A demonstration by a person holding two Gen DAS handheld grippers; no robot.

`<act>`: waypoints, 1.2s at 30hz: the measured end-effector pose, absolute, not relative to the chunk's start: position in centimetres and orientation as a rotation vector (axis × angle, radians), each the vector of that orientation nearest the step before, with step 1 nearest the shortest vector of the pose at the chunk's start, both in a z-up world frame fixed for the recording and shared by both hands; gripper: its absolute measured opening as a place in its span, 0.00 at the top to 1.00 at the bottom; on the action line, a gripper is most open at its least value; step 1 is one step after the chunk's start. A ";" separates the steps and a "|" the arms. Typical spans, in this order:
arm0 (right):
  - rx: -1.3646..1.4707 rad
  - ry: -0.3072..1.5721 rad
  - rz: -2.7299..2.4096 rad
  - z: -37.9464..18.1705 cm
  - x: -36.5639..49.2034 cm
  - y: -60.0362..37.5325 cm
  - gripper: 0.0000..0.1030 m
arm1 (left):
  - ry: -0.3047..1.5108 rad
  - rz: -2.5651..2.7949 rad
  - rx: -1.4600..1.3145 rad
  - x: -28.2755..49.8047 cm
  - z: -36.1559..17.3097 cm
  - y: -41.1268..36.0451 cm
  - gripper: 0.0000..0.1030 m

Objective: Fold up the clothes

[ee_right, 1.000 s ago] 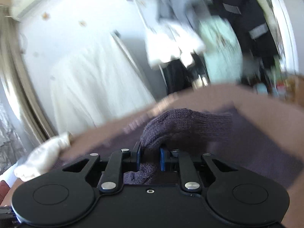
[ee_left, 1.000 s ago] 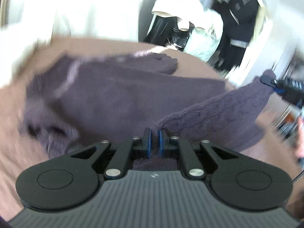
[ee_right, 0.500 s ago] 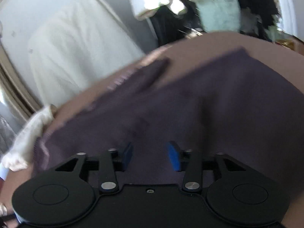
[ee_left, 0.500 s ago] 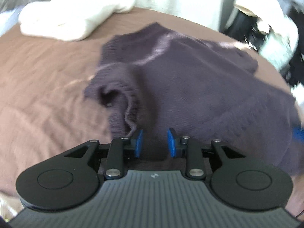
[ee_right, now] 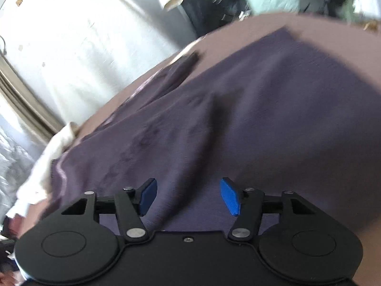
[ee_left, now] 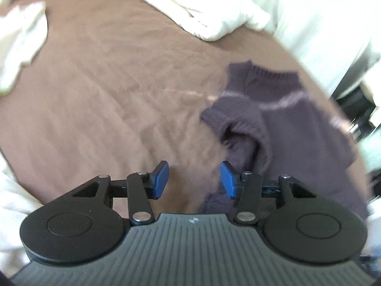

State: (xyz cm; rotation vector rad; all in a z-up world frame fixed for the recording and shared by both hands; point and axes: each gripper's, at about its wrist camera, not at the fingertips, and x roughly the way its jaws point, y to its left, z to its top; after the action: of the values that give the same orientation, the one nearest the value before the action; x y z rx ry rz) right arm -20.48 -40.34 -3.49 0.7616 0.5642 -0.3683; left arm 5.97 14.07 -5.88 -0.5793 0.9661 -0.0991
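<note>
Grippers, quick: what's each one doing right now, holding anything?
Left gripper: jaws opening, nothing held; purple sweater beside it.
Right gripper: jaws opening, empty, above the sweater.

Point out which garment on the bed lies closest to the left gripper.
The purple knit sweater, spread beside the hand-held gripper's right finger; the folded white garment and the crumpled white cloth lie farther off.

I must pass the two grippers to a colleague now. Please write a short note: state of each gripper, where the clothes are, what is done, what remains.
Left gripper: jaws opening, nothing between them, over the brown bed cover beside the sweater's edge.
Right gripper: jaws opening, empty, above the sweater.
Purple sweater: lying on the bed, released, one sleeve bunched.
White folded cloth: at the far side.
Done: one fold laid down, it seems.
Left: tidy the sleeve, finish folding.
</note>
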 end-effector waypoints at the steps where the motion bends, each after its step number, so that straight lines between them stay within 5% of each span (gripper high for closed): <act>1: 0.779 0.566 -0.364 -3.8 -19.2 -40.5 0.35 | 0.968 -0.121 -0.630 6.1 -6.2 14.4 0.54; 5: 0.691 0.566 -0.448 -5.2 -14.5 -40.8 0.34 | 0.999 -0.104 -0.698 6.5 -7.1 14.9 0.54; 8: 0.511 0.554 -0.438 -4.2 -12.9 -40.4 0.86 | 1.031 -0.081 -0.665 6.5 -7.5 14.6 0.54; 11: 0.360 0.427 -0.499 -0.4 -16.0 -38.5 0.87 | 1.028 -0.081 -0.621 6.6 -7.5 14.2 0.54; 15: 0.188 0.310 -0.650 2.9 -22.7 -36.2 0.83 | 1.051 -0.081 -0.555 6.7 -7.5 13.3 0.54; 19: 0.301 0.593 -0.631 -0.6 -23.6 -39.9 0.76 | 1.065 -0.089 -0.459 6.8 -7.1 12.3 0.54; 21: 0.487 0.673 -0.632 -2.7 -24.6 -41.6 0.64 | 1.060 -0.099 -0.473 6.5 -6.9 12.6 0.53; 27: 0.633 0.573 -0.751 -2.1 -26.7 -41.5 0.58 | 1.031 -0.102 -0.738 6.2 -7.3 15.7 0.50; 31: 0.552 0.410 -0.829 1.7 -28.1 -38.5 0.57 | 1.064 -0.104 -0.640 6.5 -7.3 14.5 0.50; 33: 0.585 0.273 -0.769 3.7 -28.8 -37.2 0.44 | 1.057 -0.120 -0.663 6.7 -7.3 14.5 0.50; 36: 0.559 0.287 -0.669 5.7 -27.5 -35.0 0.39 | 1.034 -0.154 -0.775 7.0 -7.6 14.8 0.50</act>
State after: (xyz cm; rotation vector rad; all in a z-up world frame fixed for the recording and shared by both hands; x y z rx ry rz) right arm -27.49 -34.95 5.73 0.5586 0.2866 -0.6690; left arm 7.05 14.84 -7.64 -0.7747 1.0340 -0.1539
